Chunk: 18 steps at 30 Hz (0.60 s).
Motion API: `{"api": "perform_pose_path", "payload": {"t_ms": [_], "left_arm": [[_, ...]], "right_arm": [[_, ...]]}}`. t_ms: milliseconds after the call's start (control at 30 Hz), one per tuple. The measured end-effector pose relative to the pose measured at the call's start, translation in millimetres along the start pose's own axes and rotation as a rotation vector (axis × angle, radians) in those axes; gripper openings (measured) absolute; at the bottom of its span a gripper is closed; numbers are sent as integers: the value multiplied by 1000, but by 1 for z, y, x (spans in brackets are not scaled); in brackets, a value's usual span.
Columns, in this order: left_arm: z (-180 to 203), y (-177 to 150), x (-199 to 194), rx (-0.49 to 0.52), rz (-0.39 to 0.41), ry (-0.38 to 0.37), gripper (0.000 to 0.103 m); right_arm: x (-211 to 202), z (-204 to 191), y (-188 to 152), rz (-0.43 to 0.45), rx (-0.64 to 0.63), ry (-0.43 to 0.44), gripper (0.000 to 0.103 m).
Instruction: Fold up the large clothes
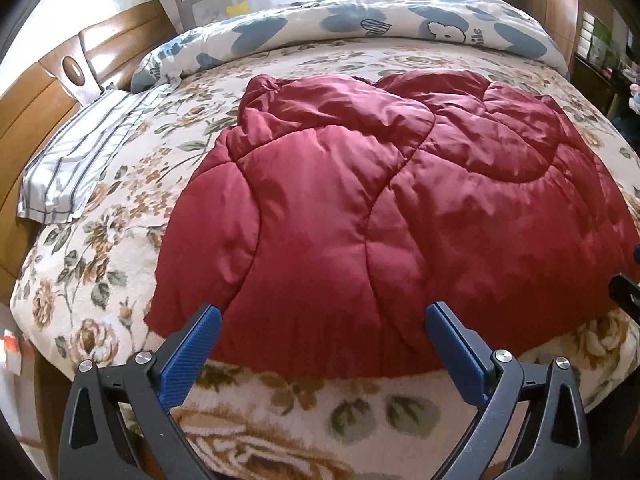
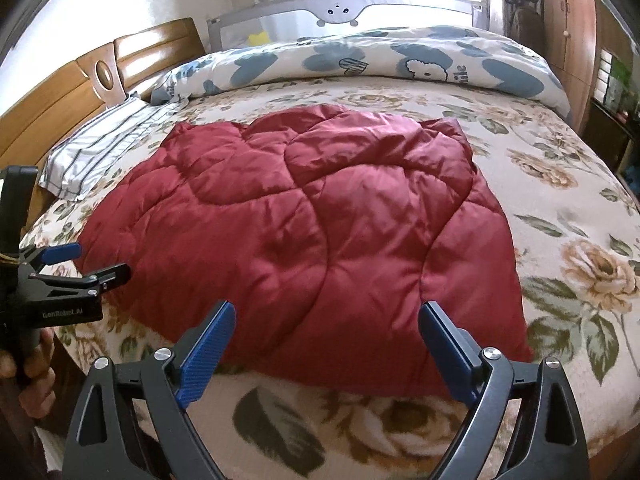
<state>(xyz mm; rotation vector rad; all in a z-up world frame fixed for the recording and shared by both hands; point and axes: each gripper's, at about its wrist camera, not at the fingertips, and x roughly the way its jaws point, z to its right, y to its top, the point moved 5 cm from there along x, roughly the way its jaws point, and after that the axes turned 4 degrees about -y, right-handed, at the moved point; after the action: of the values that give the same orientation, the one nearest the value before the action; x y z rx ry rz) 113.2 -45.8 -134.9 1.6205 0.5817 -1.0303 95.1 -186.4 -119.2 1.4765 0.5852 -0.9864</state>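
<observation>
A dark red quilted padded garment [image 1: 360, 208] lies spread on the floral bed cover, with its far part folded over itself; it also shows in the right wrist view [image 2: 304, 232]. My left gripper [image 1: 323, 312] is open and empty, its blue pads just above the garment's near hem, left of middle. My right gripper [image 2: 326, 312] is open and empty above the near hem toward the garment's right corner. The left gripper also shows in the right wrist view [image 2: 98, 262], at the garment's left edge.
The bed carries a floral blanket [image 2: 560, 240]. A rolled blue-and-white duvet [image 1: 380, 24] lies along the far side. A striped pillow [image 1: 76, 164] lies at the left by the wooden headboard [image 1: 36, 112]. A grey bed rail [image 2: 340, 12] stands behind, with cabinets at the right.
</observation>
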Motion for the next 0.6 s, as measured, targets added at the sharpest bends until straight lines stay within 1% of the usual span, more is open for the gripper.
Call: {"api": "perform_pose_path", "payload": {"t_ms": [267,367,500,600], "left_arm": [[1,-13,-13,16,-3,-8,102],[-1,-18,-18,14,-11,-23,102],[-4,-24,-32,-1,-14,-54,102],[-5,-24,-43,2,-5,-47,102]], "right_arm": [[-10,-9,-14,-14,-24,9,94],[-14,-12,-19,-22,-38,4,94],[-19,-13,-23,-30,-36,14,94],[-26,-14,-23,-29,-34,22,94]]}}
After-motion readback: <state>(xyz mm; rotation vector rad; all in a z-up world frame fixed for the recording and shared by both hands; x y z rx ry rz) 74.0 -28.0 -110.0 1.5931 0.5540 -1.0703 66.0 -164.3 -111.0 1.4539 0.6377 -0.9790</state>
